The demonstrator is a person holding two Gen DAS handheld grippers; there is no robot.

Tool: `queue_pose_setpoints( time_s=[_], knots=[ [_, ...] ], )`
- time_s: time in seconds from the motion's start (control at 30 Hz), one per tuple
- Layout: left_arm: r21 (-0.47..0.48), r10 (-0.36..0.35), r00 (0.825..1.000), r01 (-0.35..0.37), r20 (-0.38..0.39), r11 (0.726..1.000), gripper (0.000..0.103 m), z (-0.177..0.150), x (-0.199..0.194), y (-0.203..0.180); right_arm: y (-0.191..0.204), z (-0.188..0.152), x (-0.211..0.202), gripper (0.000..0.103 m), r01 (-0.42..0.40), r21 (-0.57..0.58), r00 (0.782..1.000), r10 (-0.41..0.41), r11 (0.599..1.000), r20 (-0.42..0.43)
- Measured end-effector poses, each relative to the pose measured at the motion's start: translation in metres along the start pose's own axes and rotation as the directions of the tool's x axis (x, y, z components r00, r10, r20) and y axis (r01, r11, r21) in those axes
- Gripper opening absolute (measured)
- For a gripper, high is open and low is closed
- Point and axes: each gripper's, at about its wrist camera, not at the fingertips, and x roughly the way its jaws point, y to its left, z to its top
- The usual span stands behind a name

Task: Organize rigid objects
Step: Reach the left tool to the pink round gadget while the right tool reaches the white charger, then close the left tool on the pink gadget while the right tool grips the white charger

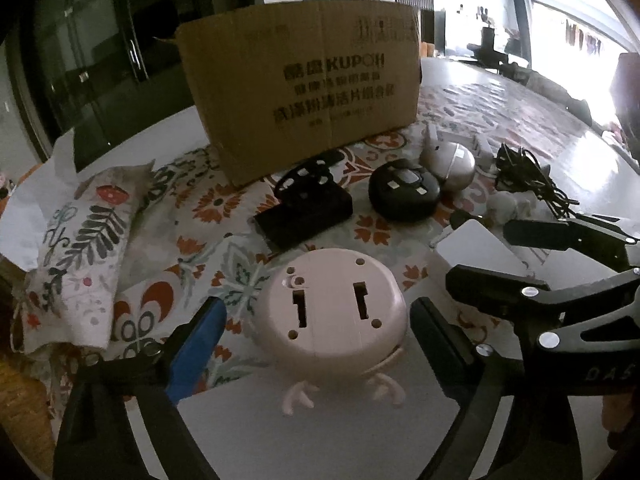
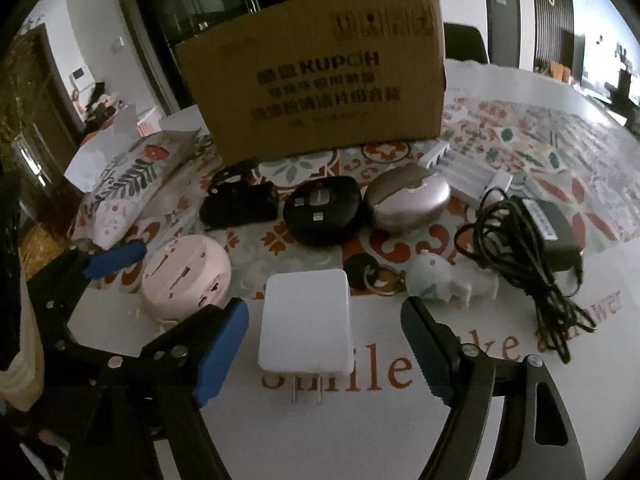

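Left wrist view: the left gripper (image 1: 316,344) is lined up to straddle the pink round device (image 1: 330,308), which lies well in front of the cardboard box (image 1: 304,92); fingers spread, touching nothing.

Right wrist view: the right gripper (image 2: 324,344) brackets the white charger (image 2: 306,326) before the box, evidently for pickup; fingers (image 2: 222,346) apart, clear of it.

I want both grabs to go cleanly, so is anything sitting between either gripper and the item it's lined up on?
Nothing visible. The left gripper straddles the pink round device, and the right gripper straddles the white charger; both stand open with clear gaps.
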Motion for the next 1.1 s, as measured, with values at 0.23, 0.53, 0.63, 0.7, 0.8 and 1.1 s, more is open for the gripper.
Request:
queue_pose_setpoints(
  time_s=[0.23, 0.53, 0.63, 0.7, 0.8, 1.1],
  knots=[
    [0.021, -0.01, 1.0, 0.01, -0.012, 1.0, 0.075, 0.001, 0.006, -0.004, 0.0, 0.0, 0.006, 0.069, 0.002, -0.008, 1.0, -0.002, 1.0, -0.006],
    [0.028, 0.03, 0.999, -0.029, -0.018, 0.999, 0.074, -0.003, 0.005, -0.004, 0.003, 0.0, 0.007, 0.056, -0.01, -0.049, 1.0, 0.01, 0.999, -0.006],
    [-0.004, 0.049, 0.998, -0.05, -0.029, 0.999, 0.074, -0.009, 0.0, 0.002, 0.008, -0.002, 0.008, 0.048, 0.016, -0.094, 1.0, -0.017, 0.995, -0.004],
    [-0.053, 0.046, 0.998, -0.047, -0.032, 0.997, 0.074, -0.011, -0.005, 0.007, 0.011, -0.004, 0.008, 0.047, 0.032, -0.125, 1.0, -0.031, 0.992, 0.003],
    [-0.094, 0.074, 0.997, -0.075, -0.021, 0.993, 0.074, -0.011, -0.012, 0.008, 0.014, -0.007, 0.007, 0.047, 0.038, -0.159, 0.999, -0.036, 0.987, 0.013],
    [-0.209, 0.106, 0.994, -0.103, 0.007, 0.973, 0.074, -0.008, -0.037, 0.003, 0.007, -0.008, -0.007, 0.046, -0.03, -0.143, 0.999, 0.034, 0.989, 0.027]
  ],
)
